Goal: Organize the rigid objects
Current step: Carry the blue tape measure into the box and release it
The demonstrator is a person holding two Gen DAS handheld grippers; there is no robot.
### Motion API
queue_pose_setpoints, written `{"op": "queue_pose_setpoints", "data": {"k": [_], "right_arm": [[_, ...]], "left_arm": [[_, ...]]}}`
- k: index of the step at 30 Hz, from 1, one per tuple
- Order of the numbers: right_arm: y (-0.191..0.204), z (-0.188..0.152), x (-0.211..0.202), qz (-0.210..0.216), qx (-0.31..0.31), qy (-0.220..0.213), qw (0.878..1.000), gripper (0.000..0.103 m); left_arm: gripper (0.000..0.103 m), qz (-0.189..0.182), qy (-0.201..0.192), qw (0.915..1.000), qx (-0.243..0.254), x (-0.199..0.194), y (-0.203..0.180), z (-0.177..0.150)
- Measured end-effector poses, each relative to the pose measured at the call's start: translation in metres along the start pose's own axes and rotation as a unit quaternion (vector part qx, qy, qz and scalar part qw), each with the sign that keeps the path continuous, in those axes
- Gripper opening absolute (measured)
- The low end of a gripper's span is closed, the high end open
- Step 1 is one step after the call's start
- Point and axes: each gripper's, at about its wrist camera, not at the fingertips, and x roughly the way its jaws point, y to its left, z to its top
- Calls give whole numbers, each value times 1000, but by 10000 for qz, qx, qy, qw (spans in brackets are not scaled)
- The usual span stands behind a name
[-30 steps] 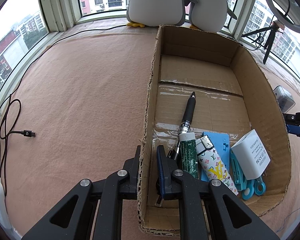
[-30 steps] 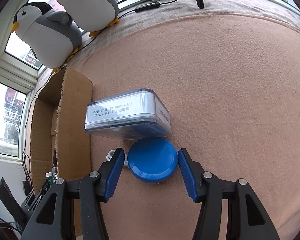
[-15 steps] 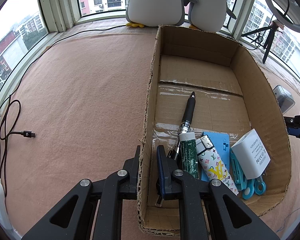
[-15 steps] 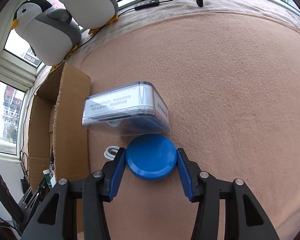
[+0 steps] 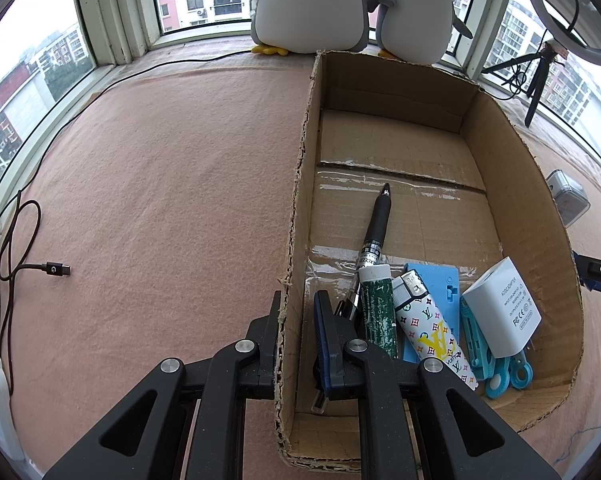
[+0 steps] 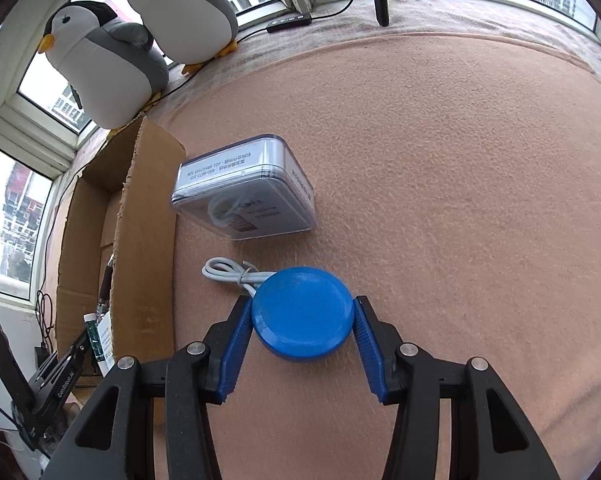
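blue disc (image 6: 302,312) lifted clear of box | right hand-held gripper (image 6: 300,340) clamps it

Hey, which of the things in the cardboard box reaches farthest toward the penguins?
The black pen. Its tip points up the cardboard box, past the green tube, patterned lighter and white charger bunched at the near end.

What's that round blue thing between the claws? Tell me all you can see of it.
The blue disc is a flat, round, puck-like thing with a smooth matte top and rounded edge, apparently plastic. The right claw grips it by its sides, one blue pad on each. It sits level over the pinkish cloth; a coiled white cable trails from behind it.
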Motion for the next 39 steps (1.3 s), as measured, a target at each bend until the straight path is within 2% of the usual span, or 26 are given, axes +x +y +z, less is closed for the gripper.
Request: {"op": "queue_pose_setpoints", "data": {"k": [7, 17, 26, 39], "right_arm": [[25, -14, -28, 109, -266, -334, 9990, 46], [104, -34, -50, 439, -1278, -599, 9890, 46], [156, -50, -33, 598, -1891, -451, 9791, 46], [182, -57, -12, 564, -2218, -308, 9730, 46]], "left_arm": [[13, 3, -2, 10000, 6, 0, 0, 0], [13, -3, -4, 10000, 6, 0, 0, 0], [13, -35, -3, 10000, -11, 0, -2, 2], [13, -88, 2, 10000, -14, 0, 1, 2]]}}
